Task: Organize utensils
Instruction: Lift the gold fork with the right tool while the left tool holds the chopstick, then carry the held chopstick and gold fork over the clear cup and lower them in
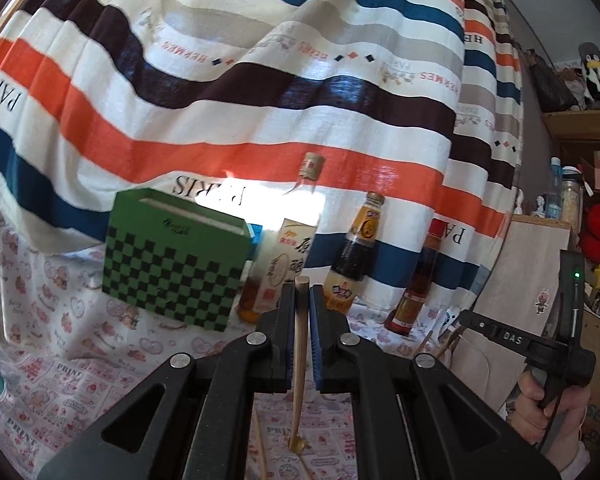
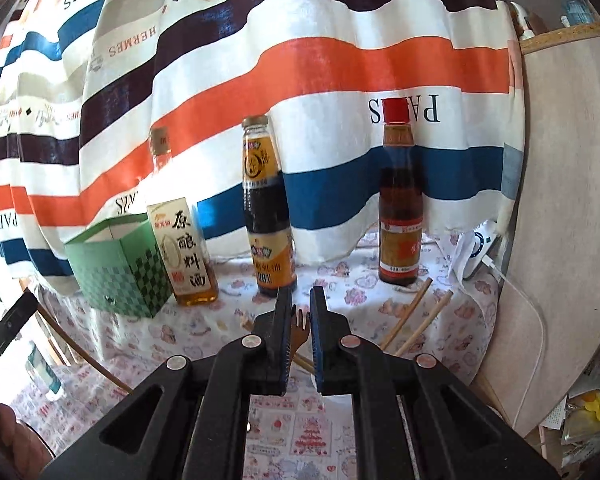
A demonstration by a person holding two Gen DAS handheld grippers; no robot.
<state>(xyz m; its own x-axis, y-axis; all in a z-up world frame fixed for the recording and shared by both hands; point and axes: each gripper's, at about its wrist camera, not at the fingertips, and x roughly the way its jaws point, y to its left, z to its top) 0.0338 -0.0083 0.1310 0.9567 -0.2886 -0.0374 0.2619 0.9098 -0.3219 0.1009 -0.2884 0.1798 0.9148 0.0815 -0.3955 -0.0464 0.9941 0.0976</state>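
Observation:
In the left wrist view, my left gripper (image 1: 301, 292) is shut on a thin wooden spoon (image 1: 299, 360). Its handle end sticks up past the fingertips and its bowl hangs below, over the table. In the right wrist view, my right gripper (image 2: 301, 296) is shut on a brown wooden fork (image 2: 300, 326), with the tines showing between the pads. A green checkered box (image 1: 172, 268) (image 2: 120, 268), open at the top, stands at the back left of the table. Loose wooden chopsticks (image 2: 410, 318) lie on the cloth to the right. Another chopstick (image 1: 260, 448) lies below the left gripper.
Three sauce bottles stand in a row by the striped curtain (image 2: 300, 80): a square rice-wine bottle (image 2: 184, 248), a dark bottle (image 2: 268, 216) and a red-capped one (image 2: 398, 200). A patterned cloth (image 2: 140, 352) covers the table. A hand (image 1: 536, 396) holds the other gripper's handle at the right.

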